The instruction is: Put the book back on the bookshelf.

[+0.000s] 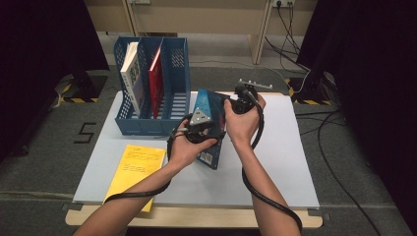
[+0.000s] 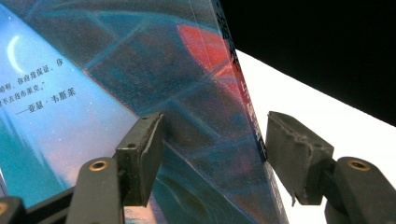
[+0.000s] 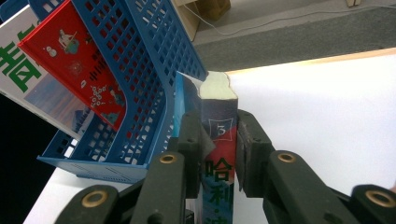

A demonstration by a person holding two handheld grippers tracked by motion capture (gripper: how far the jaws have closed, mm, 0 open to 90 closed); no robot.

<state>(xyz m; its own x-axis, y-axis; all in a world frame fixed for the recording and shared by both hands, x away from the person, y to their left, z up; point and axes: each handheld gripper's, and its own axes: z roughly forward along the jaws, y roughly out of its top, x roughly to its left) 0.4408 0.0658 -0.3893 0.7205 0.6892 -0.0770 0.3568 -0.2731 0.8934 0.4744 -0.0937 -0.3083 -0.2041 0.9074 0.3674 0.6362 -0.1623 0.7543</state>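
1. The right tool (image 3: 219, 154) is clamped on the spine of a blue paperback (image 1: 209, 110), its two pads pressed against either side near the book's top end; the book stands tilted above the white worktop (image 1: 275, 162), just right of the blue file rack (image 1: 152, 88).
2. The left tool (image 2: 215, 158) stands wide. Its pads flank the book's spine edge, with a visible gap on the right side, so it does not grip. The book's cover lies close behind its left pad.
3. From the high view, both hands meet at the middle of the worktop, the left hand (image 1: 189, 145) low on the book and the right hand (image 1: 241, 120) at its upper end.
4. The rack's right-hand slot, nearest the book, is open. A white book (image 1: 130, 69) leans in the left slot and a red book (image 1: 156, 78) in the middle one.
5. A yellow sheet (image 1: 135, 169) lies at the worktop's near left edge, overhanging it slightly, well apart from the hands.
6. The worktop to the right of the book is bare out to its right edge.
7. The right gripper view shows the numeral 5 on the spine and the rack's perforated wall just beside the book.
8. The left gripper view shows the book's printed cover with a crescent moon, and the worktop's far edge against darkness.
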